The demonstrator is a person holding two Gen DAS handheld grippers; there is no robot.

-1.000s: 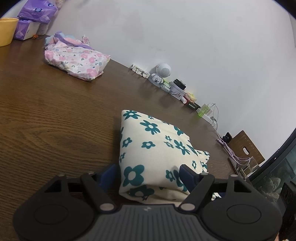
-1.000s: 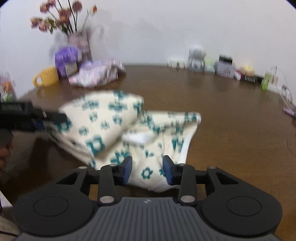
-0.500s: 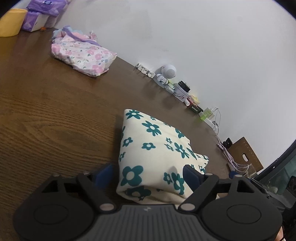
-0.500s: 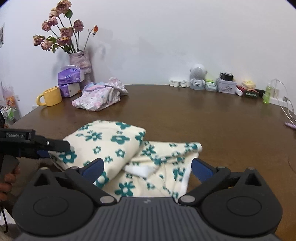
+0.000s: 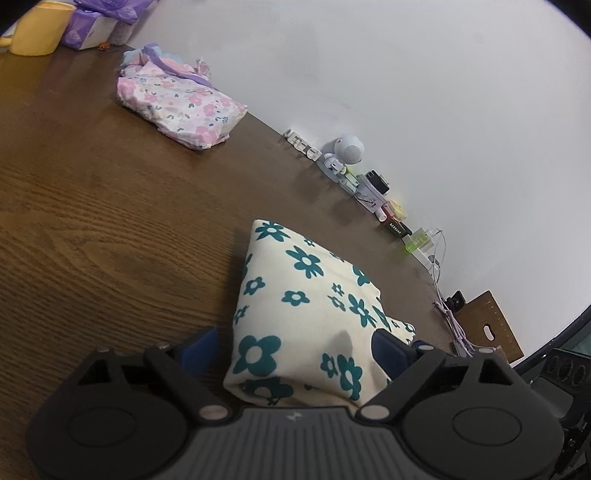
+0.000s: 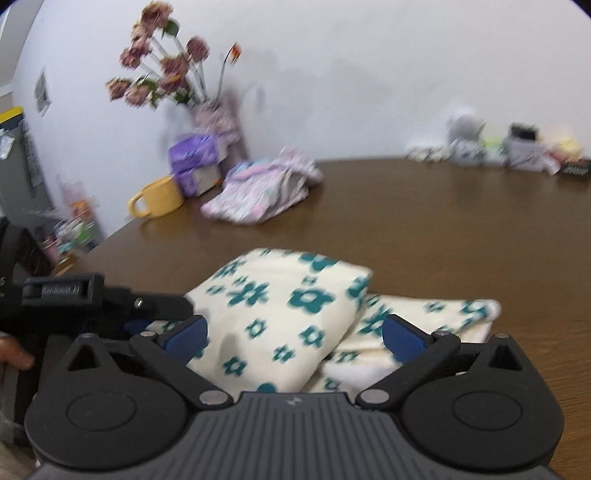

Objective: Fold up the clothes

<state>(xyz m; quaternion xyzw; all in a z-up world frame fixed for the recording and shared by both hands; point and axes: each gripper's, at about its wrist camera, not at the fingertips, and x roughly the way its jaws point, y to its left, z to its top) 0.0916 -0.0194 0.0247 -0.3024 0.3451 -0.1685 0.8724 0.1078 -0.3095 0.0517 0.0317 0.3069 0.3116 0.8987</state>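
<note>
My left gripper points down at a slant over the near end of the folded cream cloth with teal flowers. Its blue fingers stand wide on either side of the bundle; the jaws have just been opening, and the pads sit beside the cloth without pressing it, so I hold nothing there. A second ago they were closer in against the fabric. The view has also rolled a little, the back wall leaning more steeply than before.

My right gripper also tips downward, its fingers spread as wide as they go, with the folded cloth lying low between them and free of the pads. A second ago those fingers were nearly closed over the hem; the jaws have since sprung apart, and the gripper has pulled back and up, so the bundle sits lower in its blurred view.

The cloth rests on the brown surface, its top fold stacked on a flatter layer. At ten o'clock lies a pink floral bundle, beyond it a yellow mug. Small items line the wall at one o'clock.
</note>
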